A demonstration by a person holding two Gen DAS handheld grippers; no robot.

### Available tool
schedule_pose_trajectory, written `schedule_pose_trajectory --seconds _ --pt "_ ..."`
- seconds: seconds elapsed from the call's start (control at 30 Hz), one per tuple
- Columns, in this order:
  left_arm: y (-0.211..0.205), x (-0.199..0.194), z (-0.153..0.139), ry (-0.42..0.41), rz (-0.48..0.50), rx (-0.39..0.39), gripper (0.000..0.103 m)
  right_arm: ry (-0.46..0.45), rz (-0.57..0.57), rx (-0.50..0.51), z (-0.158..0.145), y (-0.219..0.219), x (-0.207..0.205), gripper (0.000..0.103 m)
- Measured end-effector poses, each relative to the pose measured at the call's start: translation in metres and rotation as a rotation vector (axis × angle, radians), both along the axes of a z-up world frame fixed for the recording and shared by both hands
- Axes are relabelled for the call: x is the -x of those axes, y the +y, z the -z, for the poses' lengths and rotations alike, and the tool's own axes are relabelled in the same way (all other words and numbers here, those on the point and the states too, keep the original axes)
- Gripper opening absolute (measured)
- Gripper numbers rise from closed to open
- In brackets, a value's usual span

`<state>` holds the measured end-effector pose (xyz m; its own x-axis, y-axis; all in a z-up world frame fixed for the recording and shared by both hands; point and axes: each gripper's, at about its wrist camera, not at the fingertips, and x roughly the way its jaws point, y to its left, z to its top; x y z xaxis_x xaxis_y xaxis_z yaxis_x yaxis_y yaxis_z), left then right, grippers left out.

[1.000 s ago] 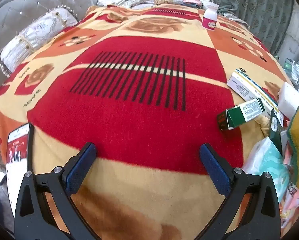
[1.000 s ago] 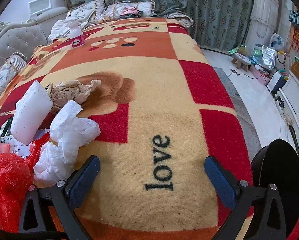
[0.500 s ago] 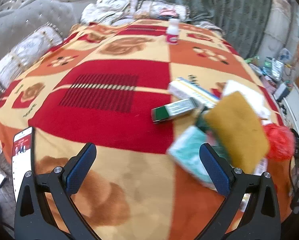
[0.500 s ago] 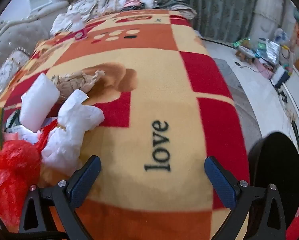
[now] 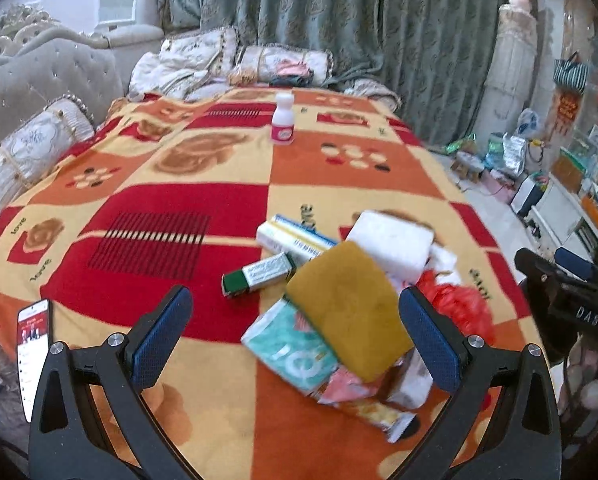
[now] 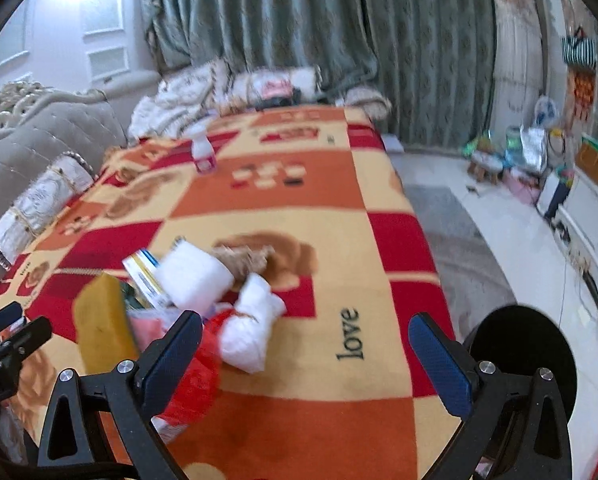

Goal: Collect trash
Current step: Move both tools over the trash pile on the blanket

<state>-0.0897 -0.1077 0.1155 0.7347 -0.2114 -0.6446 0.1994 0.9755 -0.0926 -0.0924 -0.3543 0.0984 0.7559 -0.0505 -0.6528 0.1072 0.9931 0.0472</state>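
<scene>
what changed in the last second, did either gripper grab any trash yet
No grab yet. Both grippers lifted and pulled back: the left gripper swung right, so the trash pile with the yellow sponge now sits between its open fingers. The right gripper stayed open and empty. The pile, white bottle and phone lie as before.

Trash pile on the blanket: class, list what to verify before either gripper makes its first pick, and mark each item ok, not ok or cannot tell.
1. Left gripper open and empty: ok.
2. Right gripper open and empty: ok.
3. Yellow sponge reachable on top of the pile: ok.
4. Black bin in view beside the bed: ok.
5. Phone apart from the trash: ok.
6. White bottle counts as trash: cannot tell.
</scene>
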Motion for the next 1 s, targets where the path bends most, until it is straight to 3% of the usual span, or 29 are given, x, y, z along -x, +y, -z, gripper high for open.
schedule_pose_trajectory --seconds 0.43,1.0 --pt "-0.001 0.005 -0.026 -0.103 -0.015 0.03 0.103 -0.154 -0.032 0.045 -0.034 0.026 0.016 0.103" --pt "0.002 0.004 -0.029 -0.118 -0.029 0.038 0.103 -0.179 -0.034 0.044 -0.045 0.031 0.013 0.103"
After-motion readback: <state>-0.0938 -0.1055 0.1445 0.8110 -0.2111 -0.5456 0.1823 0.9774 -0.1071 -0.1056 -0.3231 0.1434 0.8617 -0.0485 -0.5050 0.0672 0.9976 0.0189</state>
